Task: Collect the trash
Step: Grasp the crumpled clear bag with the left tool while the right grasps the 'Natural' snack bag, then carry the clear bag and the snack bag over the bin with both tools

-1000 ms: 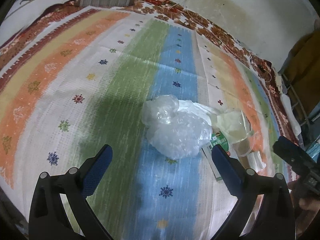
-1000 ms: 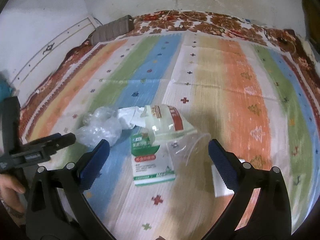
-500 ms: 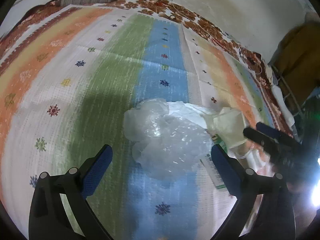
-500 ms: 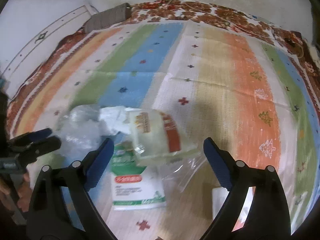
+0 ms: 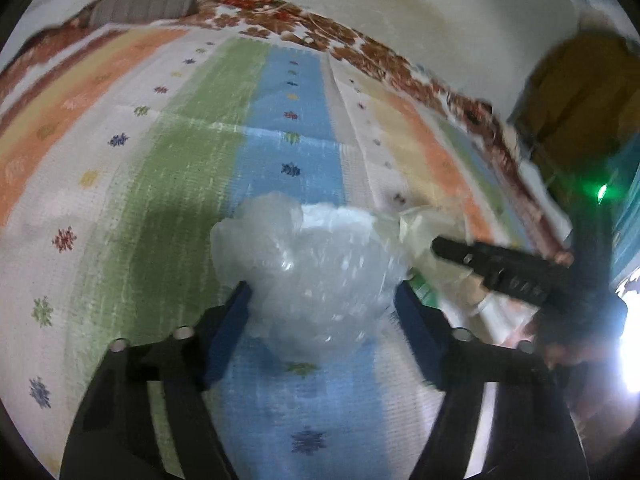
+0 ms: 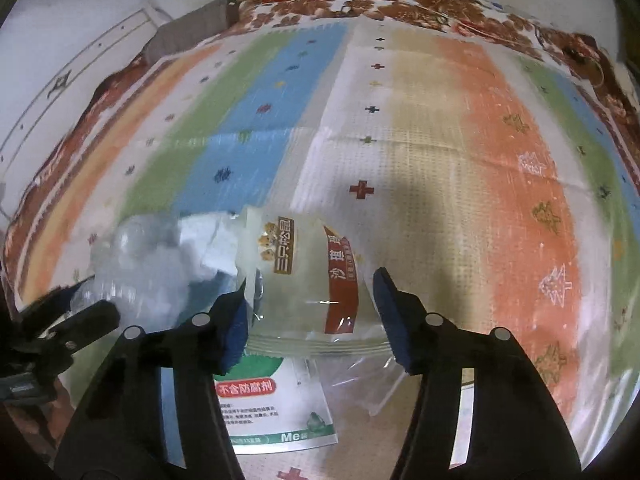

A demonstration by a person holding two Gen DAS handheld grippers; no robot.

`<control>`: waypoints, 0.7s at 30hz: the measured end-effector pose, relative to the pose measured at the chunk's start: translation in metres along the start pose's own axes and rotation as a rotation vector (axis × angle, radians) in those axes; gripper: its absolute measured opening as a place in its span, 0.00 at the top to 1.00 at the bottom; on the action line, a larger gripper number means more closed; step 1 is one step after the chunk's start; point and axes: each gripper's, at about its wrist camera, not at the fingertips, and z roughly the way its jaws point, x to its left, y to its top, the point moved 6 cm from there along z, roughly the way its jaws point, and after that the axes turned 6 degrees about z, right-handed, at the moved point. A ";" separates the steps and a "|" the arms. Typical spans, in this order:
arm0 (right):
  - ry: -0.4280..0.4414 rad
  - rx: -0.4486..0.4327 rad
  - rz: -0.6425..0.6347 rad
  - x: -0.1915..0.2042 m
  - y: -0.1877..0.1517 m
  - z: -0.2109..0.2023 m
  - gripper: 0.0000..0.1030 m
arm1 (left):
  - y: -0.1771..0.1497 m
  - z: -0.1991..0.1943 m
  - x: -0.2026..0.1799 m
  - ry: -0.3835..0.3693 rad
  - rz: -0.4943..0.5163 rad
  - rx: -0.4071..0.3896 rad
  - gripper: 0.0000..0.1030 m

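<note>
A crumpled clear plastic bag (image 5: 316, 276) lies on the striped bedspread (image 5: 168, 168). It sits between the blue pads of my left gripper (image 5: 322, 306), whose jaws are closing and reach its sides. A pale snack packet with a red band (image 6: 304, 280) lies between the pads of my right gripper (image 6: 310, 304). Its jaws are closing too: the left pad is at the packet's edge, the right pad just off it. In the left wrist view the right gripper's black fingers (image 5: 492, 268) come in from the right. The left gripper's fingers (image 6: 76, 320) show at the lower left of the right wrist view.
Under the snack packet lie a green-and-white packet (image 6: 276, 408) and a clear wrapper (image 6: 372, 384). White crumpled paper (image 6: 208, 248) lies between the two piles. A grey pillow (image 5: 144, 4) rests at the bed's far end against the wall. The orange stripe (image 6: 500, 180) stretches away to the right.
Both grippers have come down onto the trash. The left jaws narrowed around the clear bag. The right jaws narrowed around the snack packet. The picture has grown blurred.
</note>
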 end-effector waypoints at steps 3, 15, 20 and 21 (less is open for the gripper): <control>0.019 0.004 -0.007 0.005 -0.004 0.000 0.51 | -0.005 0.003 0.006 -0.012 -0.018 0.007 0.59; 0.044 0.011 -0.030 0.019 -0.010 -0.013 0.55 | 0.006 -0.014 0.014 -0.025 -0.066 -0.051 0.80; 0.037 0.013 -0.028 0.014 -0.016 -0.027 0.56 | 0.015 -0.023 0.011 -0.028 -0.045 -0.056 0.85; 0.039 0.014 -0.029 0.012 -0.017 -0.030 0.56 | 0.016 -0.025 0.010 -0.025 -0.044 -0.058 0.85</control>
